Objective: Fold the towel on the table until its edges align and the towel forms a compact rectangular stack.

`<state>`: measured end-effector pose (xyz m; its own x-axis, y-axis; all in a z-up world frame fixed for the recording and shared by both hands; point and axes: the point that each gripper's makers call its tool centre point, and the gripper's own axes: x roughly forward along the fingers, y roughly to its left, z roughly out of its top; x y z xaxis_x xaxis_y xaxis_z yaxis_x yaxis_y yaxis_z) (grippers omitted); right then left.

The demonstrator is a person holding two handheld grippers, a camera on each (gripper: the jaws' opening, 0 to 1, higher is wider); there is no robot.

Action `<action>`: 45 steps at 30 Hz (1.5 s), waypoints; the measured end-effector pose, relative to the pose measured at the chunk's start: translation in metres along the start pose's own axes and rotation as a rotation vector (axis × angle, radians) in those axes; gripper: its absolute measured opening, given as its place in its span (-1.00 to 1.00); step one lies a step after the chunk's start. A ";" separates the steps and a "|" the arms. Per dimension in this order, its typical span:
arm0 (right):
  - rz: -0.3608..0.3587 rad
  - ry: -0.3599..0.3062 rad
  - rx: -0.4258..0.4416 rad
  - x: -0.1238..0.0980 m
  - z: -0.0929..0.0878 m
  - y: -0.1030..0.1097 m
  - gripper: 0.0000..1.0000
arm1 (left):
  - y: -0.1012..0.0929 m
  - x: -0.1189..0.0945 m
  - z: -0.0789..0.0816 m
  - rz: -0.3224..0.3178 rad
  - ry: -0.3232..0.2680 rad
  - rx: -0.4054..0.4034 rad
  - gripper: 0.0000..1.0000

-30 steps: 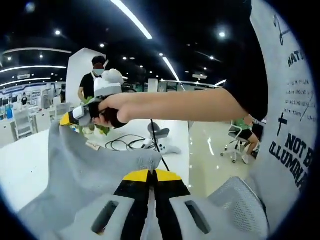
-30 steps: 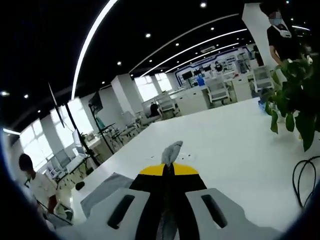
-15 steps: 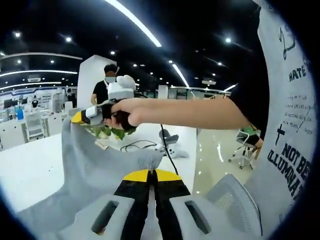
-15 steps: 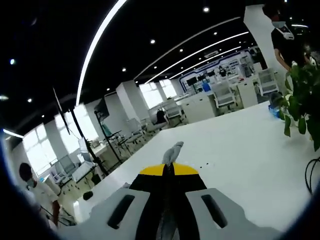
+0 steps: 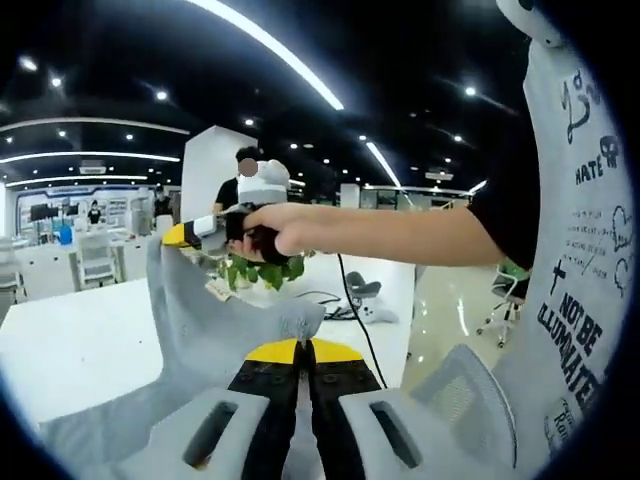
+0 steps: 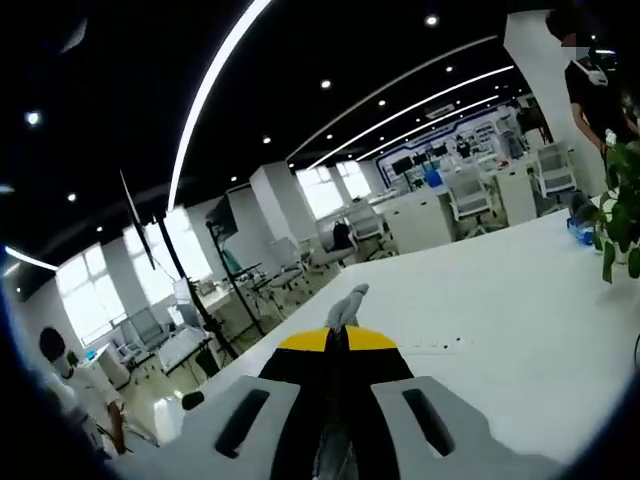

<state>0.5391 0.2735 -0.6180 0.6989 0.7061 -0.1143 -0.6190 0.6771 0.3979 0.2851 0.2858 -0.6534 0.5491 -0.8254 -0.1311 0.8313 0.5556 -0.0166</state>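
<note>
both grippers, left gripper [image 5: 303,345] and right gripper [image 6: 343,335], clench corners of the grey towel [image 5: 215,320], its top edge stretched level between them above the white table [image 6: 500,310].

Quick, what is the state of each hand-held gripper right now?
Left hand-held gripper: shut on a corner of the grey towel.
Right hand-held gripper: shut on another corner of the towel, whose tip pokes out between the jaws.

Open-plan office, black ceiling [image 6: 120,60] with long light strips [image 6: 215,85] and spot lamps. White table [image 6: 500,300] ahead of claw, potted plant [image 6: 622,205] far right, bright windows [image 6: 95,300] left, desks and chairs [image 6: 465,195] beyond.
</note>
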 end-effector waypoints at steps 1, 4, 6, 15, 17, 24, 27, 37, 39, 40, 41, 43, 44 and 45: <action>0.004 0.001 -0.001 0.002 0.000 0.004 -0.97 | 0.003 -0.005 0.000 0.010 -0.002 0.001 -0.95; 0.019 0.005 -0.007 0.011 -0.001 0.017 -0.97 | 0.008 -0.016 0.001 0.029 -0.007 0.005 -0.95; 0.026 0.003 -0.009 0.015 -0.001 0.025 -0.97 | 0.013 -0.024 0.002 0.045 -0.011 0.006 -0.95; 0.056 0.002 -0.019 0.031 -0.001 0.055 -0.97 | 0.032 -0.056 0.003 0.100 -0.026 -0.001 -0.95; 0.061 0.004 -0.021 0.035 -0.003 0.061 -0.97 | 0.033 -0.060 0.003 0.106 -0.027 0.000 -0.95; 0.085 0.013 -0.019 0.048 -0.010 0.079 -0.97 | 0.037 -0.076 0.001 0.128 -0.027 0.000 -0.95; 0.095 0.011 -0.013 0.056 -0.011 0.086 -0.97 | 0.041 -0.083 0.000 0.140 -0.031 -0.008 -0.95; 0.129 0.040 -0.028 0.077 -0.022 0.107 -0.97 | 0.059 -0.106 -0.007 0.194 -0.039 -0.036 -0.95; 0.133 0.048 -0.029 0.081 -0.026 0.110 -0.97 | 0.061 -0.109 -0.009 0.207 -0.044 -0.047 -0.95; 0.134 0.050 -0.029 0.081 -0.027 0.111 -0.97 | 0.062 -0.110 -0.010 0.208 -0.045 -0.049 -0.95; 0.134 0.052 -0.030 0.083 -0.028 0.112 -0.97 | 0.063 -0.112 -0.011 0.213 -0.045 -0.054 -0.95; 0.138 0.057 -0.028 0.086 -0.031 0.114 -0.97 | 0.065 -0.114 -0.014 0.221 -0.041 -0.058 -0.95; 0.138 0.059 -0.027 0.087 -0.032 0.114 -0.97 | 0.065 -0.115 -0.016 0.223 -0.039 -0.064 -0.95; 0.141 0.062 -0.026 0.089 -0.033 0.115 -0.97 | 0.066 -0.117 -0.017 0.226 -0.038 -0.065 -0.95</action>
<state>0.5178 0.4212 -0.6123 0.5814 0.8054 -0.1154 -0.7191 0.5750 0.3904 0.2739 0.4204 -0.6557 0.7246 -0.6816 -0.1015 0.6801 0.7311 -0.0546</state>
